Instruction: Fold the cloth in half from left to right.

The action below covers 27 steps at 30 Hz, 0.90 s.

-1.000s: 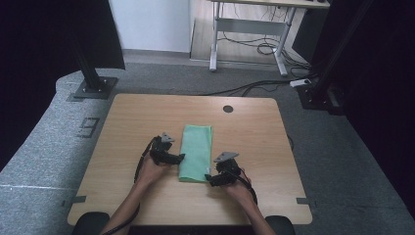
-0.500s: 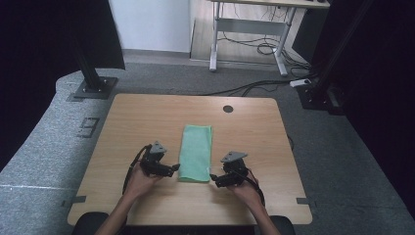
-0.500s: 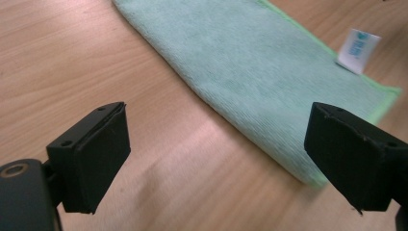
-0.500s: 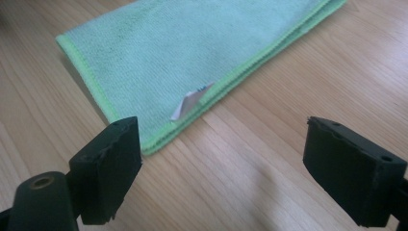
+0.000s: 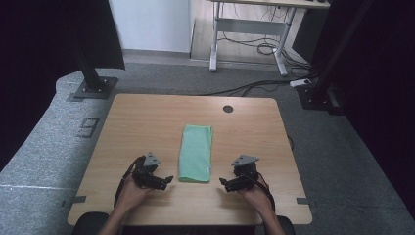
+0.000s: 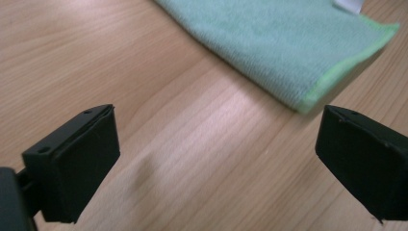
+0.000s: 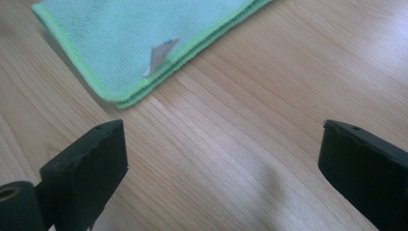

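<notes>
Count: one green cloth [image 5: 195, 153], folded into a long narrow strip; one wooden table [image 5: 147, 117]; two grippers; one white tag [image 7: 160, 54] at the cloth's near corner; one round cable hole [image 5: 227, 108] near the table's far edge.

Cloth location: flat on the table, centred left to right, long axis running away from the person, near end between the two grippers. Layered folded edges visible at the near corner in the right gripper view.

Clearance: bare wood on both sides of the cloth and beyond its far end. Cloth well clear of all table edges. Both grippers close to the near table edge.

Left gripper [image 5: 164, 180]: held low over the table just left of the cloth's near end, pointing toward the cloth, apart from it. Jaws just opened further, now spread wide, only bare wood between them.

Right gripper [image 5: 224, 183]: just right of the cloth's near end, pointing toward it, apart from it. Jaws just opened further, now spread wide, nothing between them.
</notes>
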Each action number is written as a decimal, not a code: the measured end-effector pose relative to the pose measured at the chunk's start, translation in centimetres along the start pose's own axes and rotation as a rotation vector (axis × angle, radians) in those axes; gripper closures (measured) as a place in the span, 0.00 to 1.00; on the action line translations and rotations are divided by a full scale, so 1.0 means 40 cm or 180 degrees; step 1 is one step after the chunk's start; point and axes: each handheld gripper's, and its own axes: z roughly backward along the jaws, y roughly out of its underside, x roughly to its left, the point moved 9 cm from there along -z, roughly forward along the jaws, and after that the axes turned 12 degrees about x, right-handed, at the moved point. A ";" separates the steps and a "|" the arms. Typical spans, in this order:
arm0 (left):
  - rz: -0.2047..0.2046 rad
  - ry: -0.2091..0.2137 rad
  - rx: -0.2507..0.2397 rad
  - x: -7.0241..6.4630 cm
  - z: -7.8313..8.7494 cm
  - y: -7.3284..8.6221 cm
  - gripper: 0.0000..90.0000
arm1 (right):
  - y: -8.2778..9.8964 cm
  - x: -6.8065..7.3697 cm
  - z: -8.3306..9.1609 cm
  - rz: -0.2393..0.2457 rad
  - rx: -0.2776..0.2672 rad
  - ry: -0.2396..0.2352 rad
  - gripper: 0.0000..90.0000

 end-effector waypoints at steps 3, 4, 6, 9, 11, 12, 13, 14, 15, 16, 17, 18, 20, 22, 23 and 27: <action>0.0011 -0.0017 0.0002 0.003 0.001 0.011 0.00 | 0.012 -0.006 -0.005 -0.0024 0.0020 0.0016 0.02; 0.0022 -0.0015 0.0001 0.005 0.000 0.015 0.00 | 0.015 -0.008 -0.007 -0.0024 0.0033 0.0025 0.02; 0.0026 -0.0025 0.0016 0.008 -0.004 0.022 0.00 | 0.022 -0.009 -0.012 -0.0032 0.0050 0.0021 0.01; 0.0033 -0.0023 0.0065 0.011 -0.015 0.034 0.00 | 0.031 -0.011 -0.020 -0.0039 0.0064 0.0015 0.01; 0.0041 -0.0037 0.0100 0.013 -0.024 0.041 0.00 | 0.037 -0.014 -0.026 -0.0048 0.0069 0.0017 0.01; 0.0036 -0.0033 0.0122 0.014 -0.027 0.044 0.00 | 0.040 -0.015 -0.028 -0.0063 0.0075 0.0017 0.01; 0.0036 -0.0034 0.0137 0.014 -0.031 0.046 0.00 | 0.042 -0.018 -0.031 -0.0071 0.0073 0.0018 0.01; 0.0036 -0.0041 0.0147 0.014 -0.034 0.047 0.00 | 0.046 -0.020 -0.033 -0.0077 0.0080 0.0016 0.01; 0.0036 -0.0040 0.0155 0.013 -0.037 0.048 0.00 | 0.048 -0.021 -0.036 -0.0091 0.0080 0.0015 0.01; 0.0038 -0.0031 0.0166 0.011 -0.039 0.049 0.00 | 0.051 -0.023 -0.039 -0.0102 0.0084 0.0014 0.01; 0.0026 -0.0039 0.0179 0.011 -0.042 0.051 0.00 | 0.053 -0.025 -0.042 -0.0108 0.0088 0.0020 0.01; 0.0034 -0.0023 0.0164 0.009 -0.043 0.050 0.00 | 0.055 -0.026 -0.045 -0.0109 0.0092 0.0023 0.01; 0.0024 -0.0025 0.0161 0.008 -0.044 0.049 0.00 | 0.059 -0.027 -0.051 -0.0112 0.0104 0.0015 0.01; 0.0028 -0.0024 0.0155 0.008 -0.044 0.048 0.00 | 0.060 -0.027 -0.055 -0.0122 0.0085 0.0003 0.00; 0.0029 -0.0023 0.0156 0.008 -0.045 0.048 0.00 | 0.060 -0.027 -0.056 -0.0134 0.0071 -0.0002 0.00; 0.0026 -0.0018 0.0165 0.008 -0.046 0.047 0.00 | 0.058 -0.029 -0.060 -0.0147 0.0002 0.0002 0.00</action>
